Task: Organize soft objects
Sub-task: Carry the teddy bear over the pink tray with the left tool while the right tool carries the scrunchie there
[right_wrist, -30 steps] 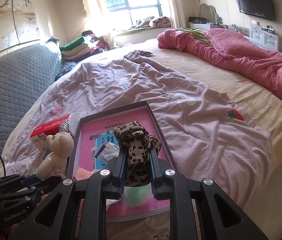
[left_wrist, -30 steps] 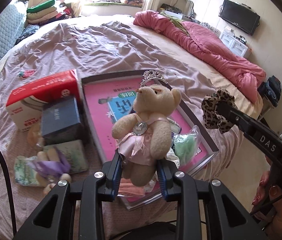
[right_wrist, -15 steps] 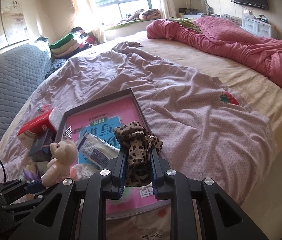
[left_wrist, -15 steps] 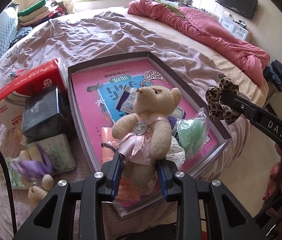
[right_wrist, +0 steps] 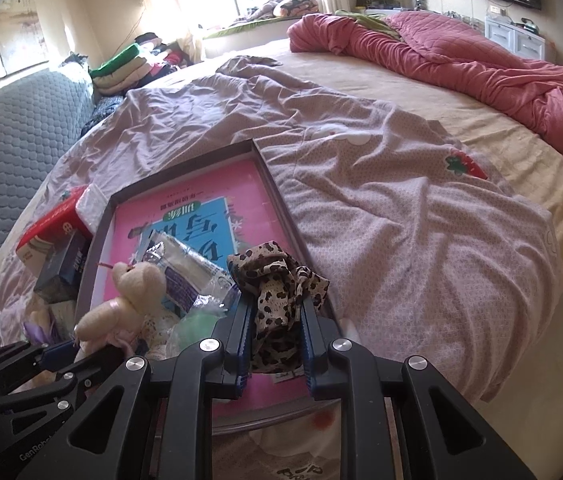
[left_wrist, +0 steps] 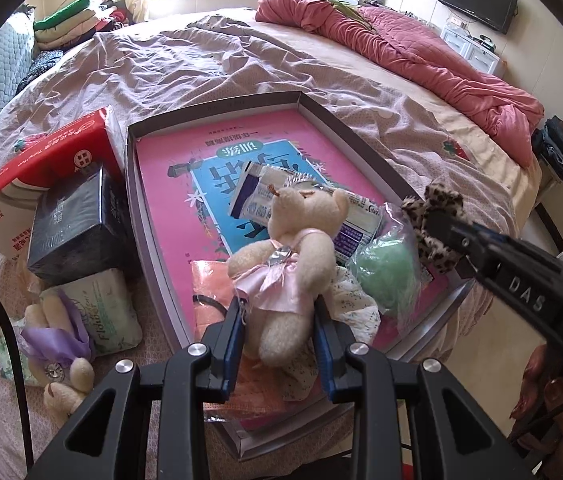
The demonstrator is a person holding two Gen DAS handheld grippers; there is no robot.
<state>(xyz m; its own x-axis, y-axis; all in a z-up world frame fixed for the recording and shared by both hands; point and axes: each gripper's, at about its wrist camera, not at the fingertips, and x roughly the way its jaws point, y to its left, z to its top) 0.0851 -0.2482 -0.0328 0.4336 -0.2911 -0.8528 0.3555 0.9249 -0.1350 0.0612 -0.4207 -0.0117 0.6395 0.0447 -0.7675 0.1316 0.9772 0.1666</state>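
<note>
My left gripper (left_wrist: pixel 279 320) is shut on a cream teddy bear in a pink dress (left_wrist: pixel 293 256) and holds it over the near end of a shallow grey box (left_wrist: pixel 217 108) with a pink book inside. The bear also shows in the right wrist view (right_wrist: pixel 129 300). My right gripper (right_wrist: pixel 275 320) is shut on a leopard-print scrunchie (right_wrist: pixel 277 280), held over the box's near right corner. The scrunchie shows in the left wrist view (left_wrist: pixel 437 224). A green soft thing in a clear bag (left_wrist: pixel 389 268) and a floral cloth (left_wrist: pixel 349 308) lie in the box.
Left of the box lie a red tissue box (left_wrist: pixel 41 172), a black box (left_wrist: pixel 73 228), a green tissue pack (left_wrist: pixel 105 316) and a small plush with a purple bow (left_wrist: pixel 61 356). A pink quilt (right_wrist: pixel 461 56) is bunched at the bed's far right. The bed edge is near.
Both grippers have moved lower and nearer to the box with their loads. The bear now tilts forward and hangs close above the things in the box. The grips have not changed.
</note>
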